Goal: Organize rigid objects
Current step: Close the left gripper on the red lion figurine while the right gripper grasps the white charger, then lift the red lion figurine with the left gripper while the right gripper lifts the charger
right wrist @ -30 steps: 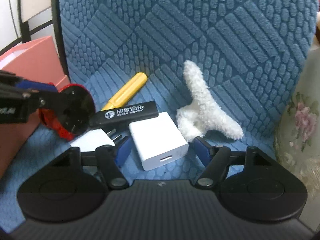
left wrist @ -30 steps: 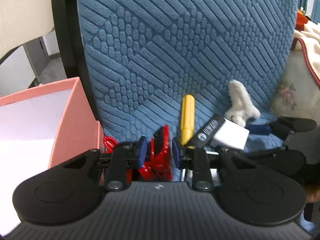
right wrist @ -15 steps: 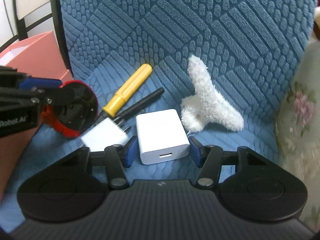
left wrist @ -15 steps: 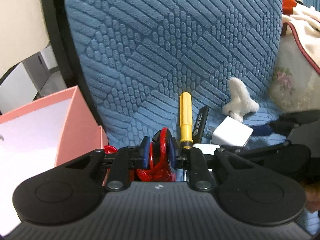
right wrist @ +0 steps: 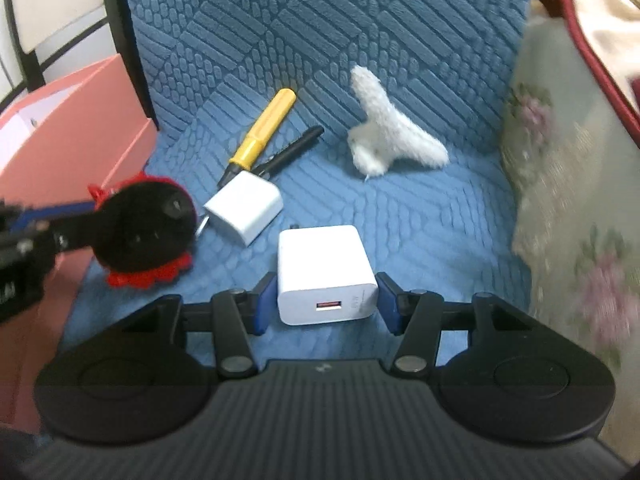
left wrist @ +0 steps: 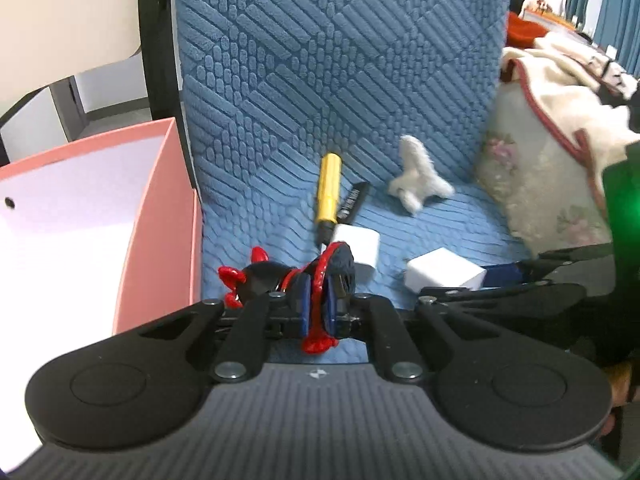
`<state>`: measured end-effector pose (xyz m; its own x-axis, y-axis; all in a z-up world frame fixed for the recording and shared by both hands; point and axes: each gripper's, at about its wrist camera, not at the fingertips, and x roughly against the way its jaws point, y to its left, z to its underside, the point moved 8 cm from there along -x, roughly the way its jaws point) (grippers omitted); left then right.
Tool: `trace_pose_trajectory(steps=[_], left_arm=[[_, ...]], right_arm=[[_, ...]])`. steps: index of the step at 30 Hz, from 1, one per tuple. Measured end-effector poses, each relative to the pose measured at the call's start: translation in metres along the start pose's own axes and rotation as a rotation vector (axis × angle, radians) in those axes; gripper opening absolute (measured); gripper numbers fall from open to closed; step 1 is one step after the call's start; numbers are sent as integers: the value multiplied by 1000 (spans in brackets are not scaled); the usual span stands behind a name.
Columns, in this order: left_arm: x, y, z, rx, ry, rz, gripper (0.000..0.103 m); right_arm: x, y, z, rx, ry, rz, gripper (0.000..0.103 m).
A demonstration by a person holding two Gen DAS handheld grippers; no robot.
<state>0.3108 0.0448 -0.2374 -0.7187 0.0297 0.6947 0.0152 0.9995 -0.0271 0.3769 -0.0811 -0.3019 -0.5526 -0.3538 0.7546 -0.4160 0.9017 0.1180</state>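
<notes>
Your left tongs (left wrist: 318, 306), spread around the red and black toy (left wrist: 316, 276) 1 second ago, are now pressed onto it and have carried it up off the blue chair seat (right wrist: 440, 240), close to the pink box (left wrist: 160, 220). Your right tongs (right wrist: 326, 300), still spread, have closed in to flank the white charger (right wrist: 326, 268), so it looks ready to pinch next.

Bare blue seat cushion (right wrist: 460, 232) is lying open toward its right edge, where a floral pillow (right wrist: 560, 200) is walling it in. A pink box (left wrist: 160, 216) is blocking the left edge; chargers (right wrist: 244, 206) and a screwdriver (right wrist: 262, 128) are crowding the middle.
</notes>
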Motion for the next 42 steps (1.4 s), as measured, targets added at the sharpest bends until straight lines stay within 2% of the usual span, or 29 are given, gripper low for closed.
trace_pose_trajectory(steps=[5,12,21,26,28,30,35,39,42], left_arm=[[26,-16,18,-25,-13,27,10],[68,-31,42,21,-9,90,9],[86,-33,72,187,26,152,9],[85,-17,76,336,58,166,12],[83,-12,79,405,82,170,21],[81,-10,82,457,99,169,42],[76,-7,84,567,122,160,59],[66,-6,80,662,127,150,63],[56,-2,81,769,127,126,67]], right_arm=[[18,6,15,-85,-18,16,54],[47,0,52,-180,-21,51,54],[52,12,84,-156,17,70,54],[46,5,87,-210,40,53,53],[42,4,88,-235,54,46,54],[41,4,88,-242,54,43,54],[41,1,87,-278,53,29,56],[42,-1,85,-299,54,19,56],[42,-3,83,-316,56,11,56]])
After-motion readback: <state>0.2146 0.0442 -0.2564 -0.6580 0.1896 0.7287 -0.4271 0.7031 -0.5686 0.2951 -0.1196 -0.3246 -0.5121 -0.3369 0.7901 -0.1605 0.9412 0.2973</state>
